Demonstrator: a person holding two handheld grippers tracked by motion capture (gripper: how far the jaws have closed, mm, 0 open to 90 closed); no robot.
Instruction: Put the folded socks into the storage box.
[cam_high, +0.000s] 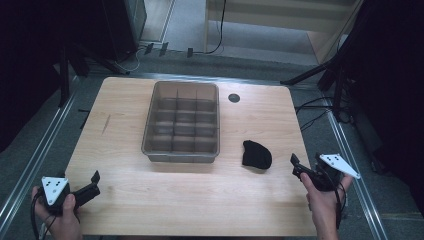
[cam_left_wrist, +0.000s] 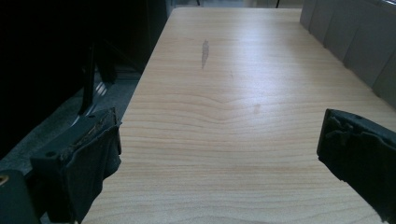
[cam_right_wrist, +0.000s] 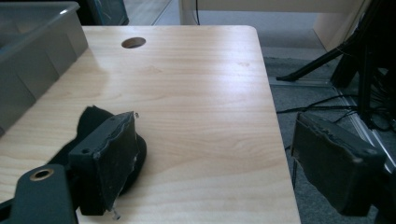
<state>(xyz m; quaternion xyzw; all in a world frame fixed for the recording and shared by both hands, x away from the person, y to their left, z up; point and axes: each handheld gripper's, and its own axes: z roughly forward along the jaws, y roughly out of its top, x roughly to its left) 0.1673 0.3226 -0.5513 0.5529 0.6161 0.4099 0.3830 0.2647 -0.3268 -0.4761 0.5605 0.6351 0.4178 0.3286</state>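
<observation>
We see a soft black cloth bundle (cam_high: 256, 155) lying on the pale wood table (cam_high: 130, 165), just ahead and left of the right gripper (cam_high: 296, 165), whose jaws stand wide apart with nothing between them. Further left sits a grey translucent plastic bin (cam_high: 181, 155), its dividers forming small compartments that look empty. The left gripper (cam_high: 95, 180), near the table's near-left corner, also gapes. A round hole (cam_high: 234, 98) pierces the tabletop beyond the bundle. Grey floor (cam_high: 250, 45) and cables surround the table.
</observation>
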